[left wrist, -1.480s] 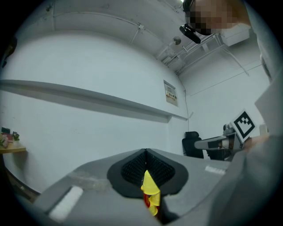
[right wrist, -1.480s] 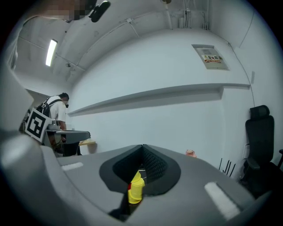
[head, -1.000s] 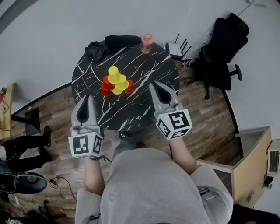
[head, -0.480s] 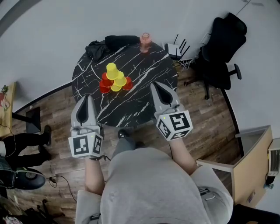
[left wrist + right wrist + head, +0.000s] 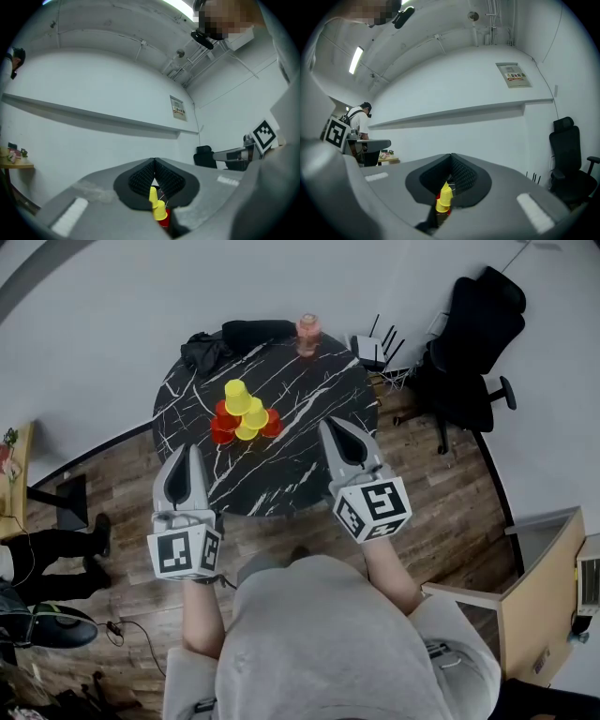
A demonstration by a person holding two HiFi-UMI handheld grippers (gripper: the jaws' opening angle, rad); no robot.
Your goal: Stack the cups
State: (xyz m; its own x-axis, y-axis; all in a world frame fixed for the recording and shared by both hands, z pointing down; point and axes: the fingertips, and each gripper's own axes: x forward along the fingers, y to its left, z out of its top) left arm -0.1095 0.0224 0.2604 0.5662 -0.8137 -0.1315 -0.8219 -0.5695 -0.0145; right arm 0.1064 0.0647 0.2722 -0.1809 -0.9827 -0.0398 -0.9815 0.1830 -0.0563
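A pyramid of upturned cups stands on the round black marble table [image 5: 309,404]: red cups [image 5: 221,431] at the bottom, yellow cups [image 5: 254,418] above them, one yellow cup [image 5: 235,396] on top. My left gripper [image 5: 183,457] hovers over the table's near left edge, shut and empty, well short of the cups. My right gripper [image 5: 338,432] hangs over the near right part of the table, shut and empty too. Through each gripper's closed jaws the pyramid shows as yellow cups [image 5: 156,205] in the left gripper view and yellow cups [image 5: 443,198] in the right gripper view.
A pink bottle [image 5: 307,333] stands at the table's far edge, beside dark clothing [image 5: 230,338]. A black office chair [image 5: 473,343] and a white router [image 5: 372,346] sit right of the table. A person [image 5: 357,121] stands in the background of the right gripper view.
The view has shifted slightly, so the table and cups sit a little higher and further left. Both grippers stay shut and hold their places.
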